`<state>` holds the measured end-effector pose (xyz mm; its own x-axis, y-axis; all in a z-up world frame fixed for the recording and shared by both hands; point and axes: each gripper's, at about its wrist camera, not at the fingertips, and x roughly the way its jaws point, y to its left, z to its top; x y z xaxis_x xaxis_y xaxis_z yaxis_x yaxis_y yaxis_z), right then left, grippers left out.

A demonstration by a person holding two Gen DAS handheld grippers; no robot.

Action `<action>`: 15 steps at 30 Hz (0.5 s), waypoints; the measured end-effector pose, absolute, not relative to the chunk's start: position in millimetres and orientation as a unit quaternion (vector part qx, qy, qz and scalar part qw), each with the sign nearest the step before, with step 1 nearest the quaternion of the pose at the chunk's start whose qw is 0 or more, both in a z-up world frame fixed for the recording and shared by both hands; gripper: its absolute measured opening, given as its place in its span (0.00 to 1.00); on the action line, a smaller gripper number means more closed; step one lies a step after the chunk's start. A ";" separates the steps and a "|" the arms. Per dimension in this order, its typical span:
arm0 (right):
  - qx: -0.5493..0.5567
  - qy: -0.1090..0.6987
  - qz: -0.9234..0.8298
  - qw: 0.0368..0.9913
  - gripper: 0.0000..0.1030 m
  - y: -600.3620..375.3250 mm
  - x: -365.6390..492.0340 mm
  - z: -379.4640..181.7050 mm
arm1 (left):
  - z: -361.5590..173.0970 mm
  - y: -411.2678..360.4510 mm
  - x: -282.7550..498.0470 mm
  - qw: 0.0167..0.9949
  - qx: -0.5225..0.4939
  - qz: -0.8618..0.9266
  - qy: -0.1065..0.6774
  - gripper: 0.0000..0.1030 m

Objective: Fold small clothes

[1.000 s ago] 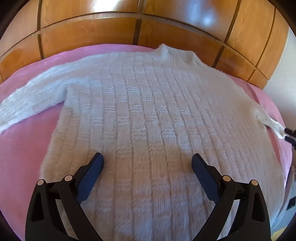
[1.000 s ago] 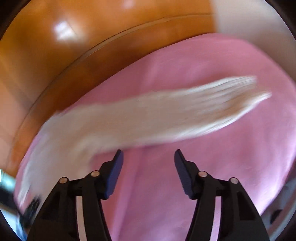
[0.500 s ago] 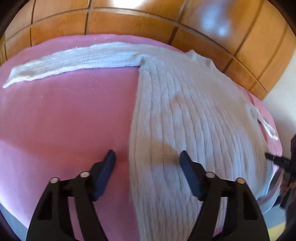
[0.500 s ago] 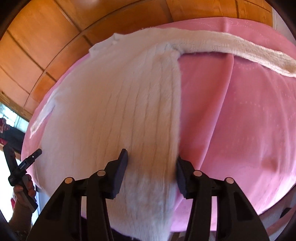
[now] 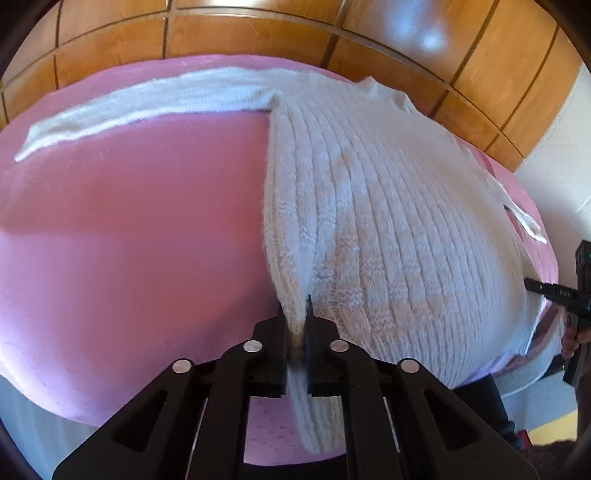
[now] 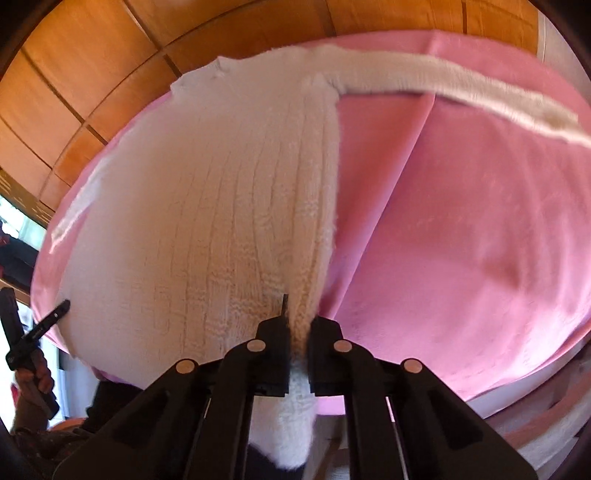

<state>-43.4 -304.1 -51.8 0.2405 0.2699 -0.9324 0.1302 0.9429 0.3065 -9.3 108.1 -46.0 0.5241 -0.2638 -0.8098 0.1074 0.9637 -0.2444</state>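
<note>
A white knitted sweater (image 5: 388,206) lies flat, face up, on a pink cover (image 5: 129,229) spread over a bed. A glossy wooden panelled wall (image 5: 258,33) stands behind the bed.

**Left claw.** The left claw (image 5: 296,325) is closed on the sweater. Its two black fingers (image 5: 280,339) pinch a raised fold of the knit at the lower left edge of the body, near the hem. The fabric is gathered into a narrow ridge between the pads, and a strip of hem hangs down below them. From this view, the left sleeve (image 5: 140,107) lies stretched out sideways across the cover, away from the body, towards the far edge of the bed.

**Right claw.** The right claw (image 6: 298,328) is likewise closed on the sweater (image 6: 221,206). It grips a fold at the lower right edge of the body, near the hem, with a flap of knit hanging below the fingers (image 6: 323,339). The right sleeve (image 6: 461,96) extends sideways across the pink cover (image 6: 461,240), which shows a long crease running beside the body of the garment.

**Cross views.** Each camera shows the opposite claw at the frame edge, held in a person's hand (image 6: 33,376) beside the near corner of the sweater.

**Garment position.** The collar (image 5: 384,92) points towards the wall; the hem lies at the near edge of the bed.
</note>
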 end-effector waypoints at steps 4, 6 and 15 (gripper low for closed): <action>0.177 0.594 0.039 0.784 0.44 -320.0 -40.3 -41.0 | -17.6 103.2 -1.5 0.899 -0.051 -0.078 0.427 0.39; 0.204 0.576 0.009 0.792 0.45 -342.2 -35.6 -36.8 | -8.3 100.0 7.1 0.909 -0.059 -0.075 0.406 0.50; 0.355 0.462 -0.207 0.786 0.50 -499.7 -9.4 -43.7 | -23.0 16.9 82.7 0.901 -0.049 -0.107 0.418 0.60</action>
